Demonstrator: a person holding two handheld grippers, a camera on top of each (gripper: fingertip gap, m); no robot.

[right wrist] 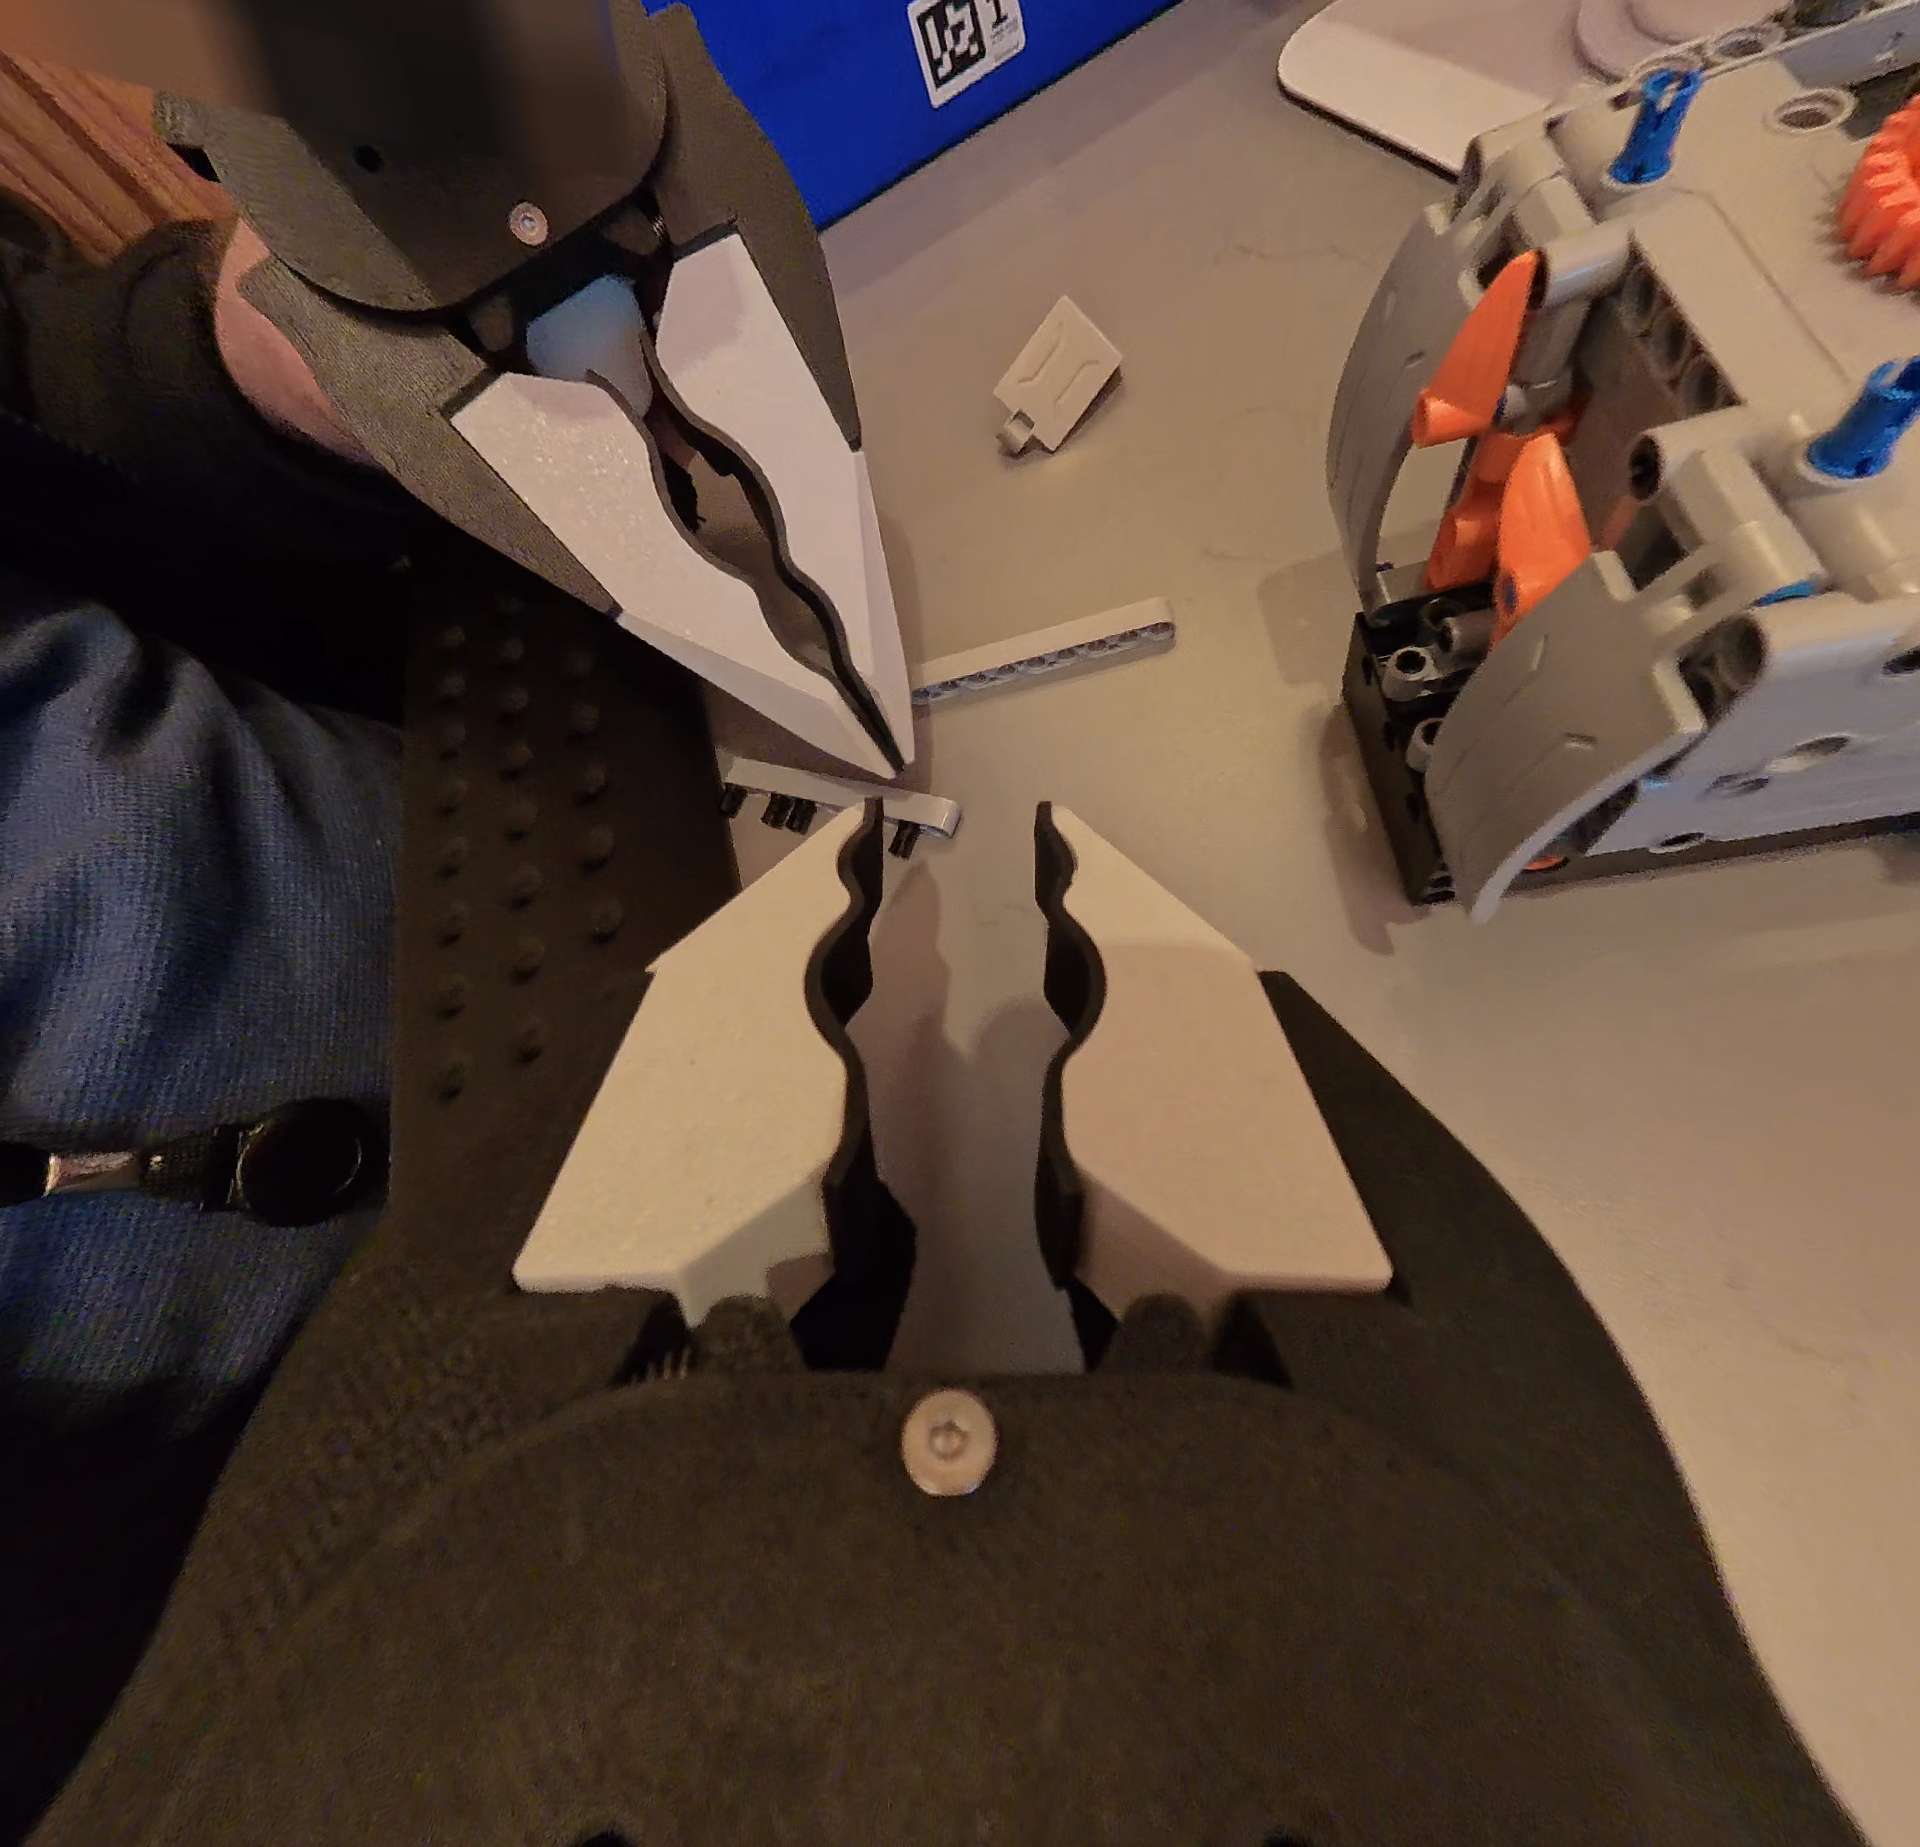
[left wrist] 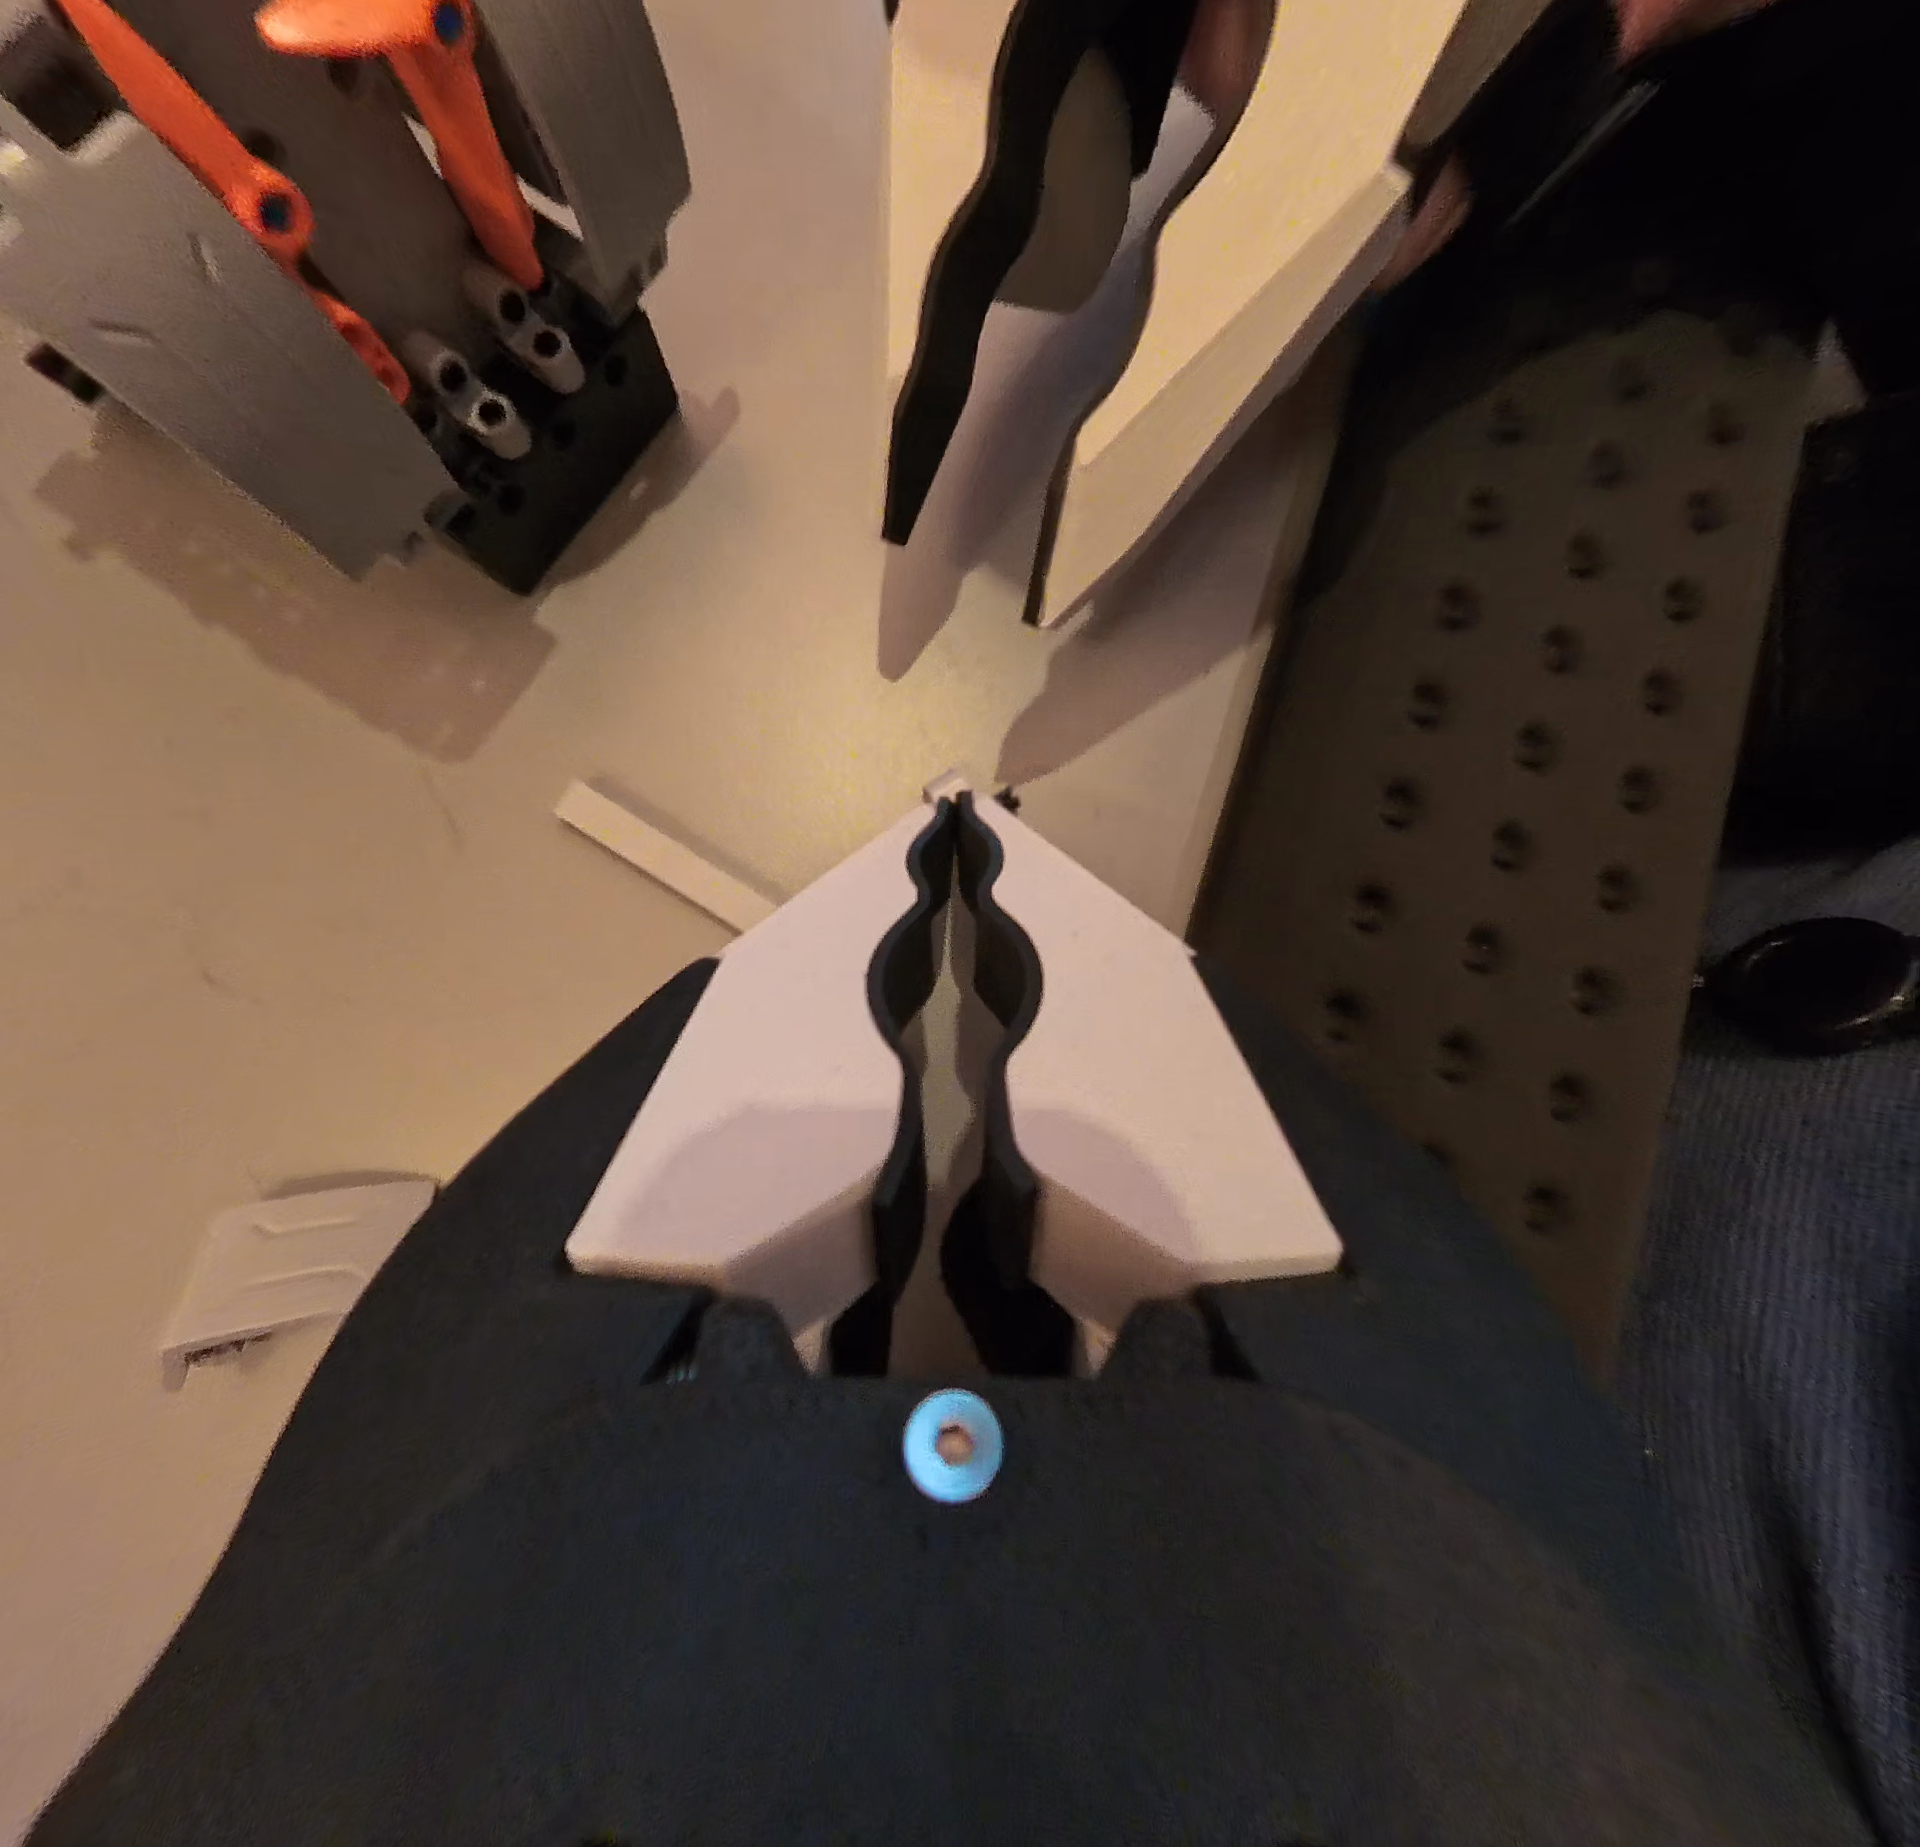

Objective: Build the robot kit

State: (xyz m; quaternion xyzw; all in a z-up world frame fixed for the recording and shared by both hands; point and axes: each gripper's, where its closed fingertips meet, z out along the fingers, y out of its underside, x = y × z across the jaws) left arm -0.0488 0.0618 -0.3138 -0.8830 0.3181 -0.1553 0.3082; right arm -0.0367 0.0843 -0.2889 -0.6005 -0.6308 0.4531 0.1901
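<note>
The left gripper (right wrist: 896, 758) has its fingers pinched on a short grey beam with black pins (right wrist: 940, 815) at the desk (right wrist: 1455, 1122) edge — the right gripper (right wrist: 958, 818), fingers apart and empty, hovers beside it.

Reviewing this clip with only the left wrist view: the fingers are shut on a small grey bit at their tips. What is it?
Observer: The right wrist view shows a short grey beam with black pins sticking out of its side. It is pinched by the left gripper.
Operator: Is the other gripper on it too?
Observer: The right gripper is open. One finger's tip sits right beside the beam's end, but I cannot tell whether they touch.
Operator: Anything my view misses entirely?
Observer: A blue box with a black-and-white marker sticker stands farther back.
</note>
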